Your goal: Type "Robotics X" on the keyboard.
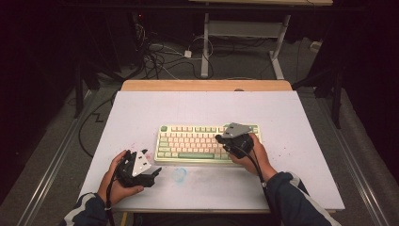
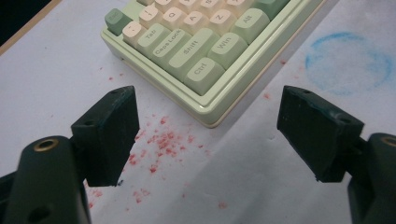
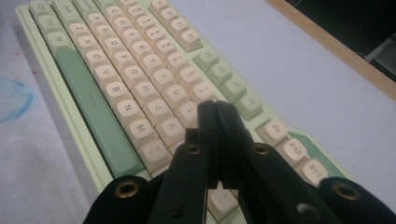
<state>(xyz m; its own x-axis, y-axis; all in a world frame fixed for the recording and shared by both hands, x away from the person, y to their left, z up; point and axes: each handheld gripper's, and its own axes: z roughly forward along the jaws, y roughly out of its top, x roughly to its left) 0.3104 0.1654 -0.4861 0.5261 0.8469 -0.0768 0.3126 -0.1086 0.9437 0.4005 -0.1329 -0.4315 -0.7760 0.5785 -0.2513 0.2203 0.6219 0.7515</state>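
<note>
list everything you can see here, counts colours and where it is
keyboard: one, pale green case with cream and green keys, middle of the table
table: one, white top with a wooden far edge
blue ring mark: one, on the white top just in front of the keyboard
red specks: many, scattered on the white top by the keyboard's Ctrl corner
cables: several, dark and white, on the floor behind the table
left gripper: one, black, open, near the keyboard's left front corner
right gripper: one, black, shut, over the keys
</note>
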